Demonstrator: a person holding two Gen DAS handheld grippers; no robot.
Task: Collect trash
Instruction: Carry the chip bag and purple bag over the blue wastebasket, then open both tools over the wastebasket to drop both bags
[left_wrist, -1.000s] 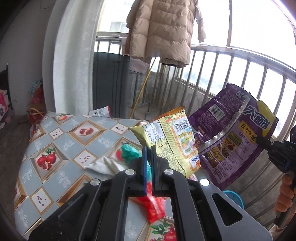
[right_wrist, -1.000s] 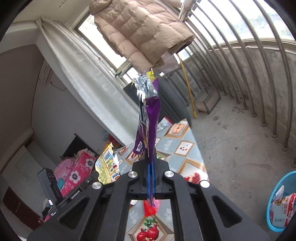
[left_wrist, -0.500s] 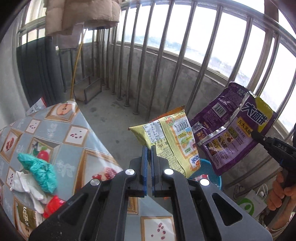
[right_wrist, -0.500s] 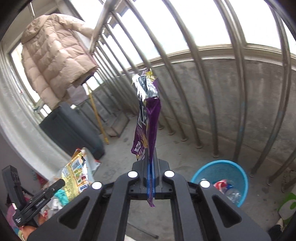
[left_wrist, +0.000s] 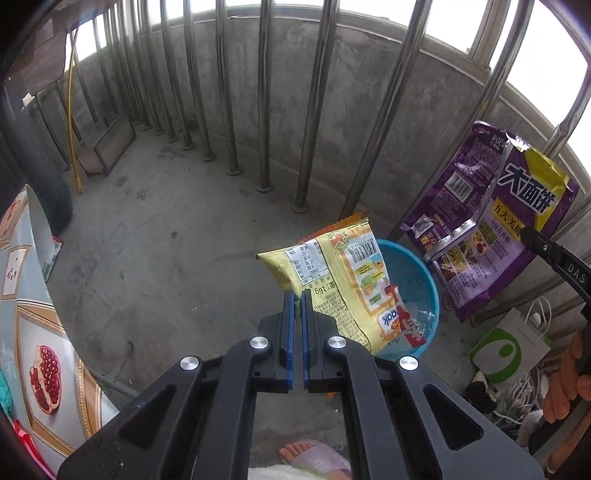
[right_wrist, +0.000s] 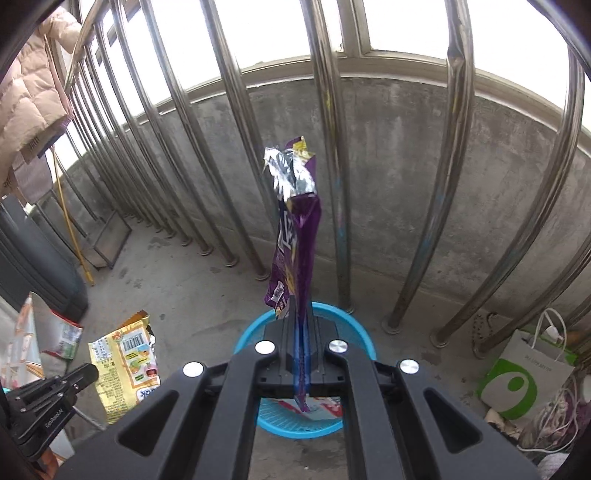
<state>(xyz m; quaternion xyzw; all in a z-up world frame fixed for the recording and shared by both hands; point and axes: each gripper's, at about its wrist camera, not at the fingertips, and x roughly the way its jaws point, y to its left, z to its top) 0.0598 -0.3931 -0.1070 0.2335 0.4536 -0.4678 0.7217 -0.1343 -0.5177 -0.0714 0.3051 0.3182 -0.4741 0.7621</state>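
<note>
Left wrist view: the left gripper (left_wrist: 298, 295) has its jaws closed on a corner of the yellow packet (left_wrist: 343, 284), which sticks out to the right over the blue basket (left_wrist: 424, 280) on the balcony floor. A second ago this camera faced the surface with its fruit-print cloth; now only the edge of that surface (left_wrist: 33, 332) shows at the left, and the railing bars and concrete floor fill the frame. The purple packet (left_wrist: 491, 229) hangs at the right, pinched by the right gripper (left_wrist: 532, 236), above and just beyond the basket.

Right wrist view: the right gripper's jaws are clamped on the purple packet (right_wrist: 295, 251), seen edge-on and standing up from them. The basket (right_wrist: 255, 325), half a second ago off to the right, now lies straight under the jaws, with some wrappers already in it. The yellow packet (right_wrist: 125, 365) sits lower left, short of the rim.

Both pieces have left the surface and come to the basket; the purple one looks ready to drop, the yellow one probably needs a little more travel.
</note>
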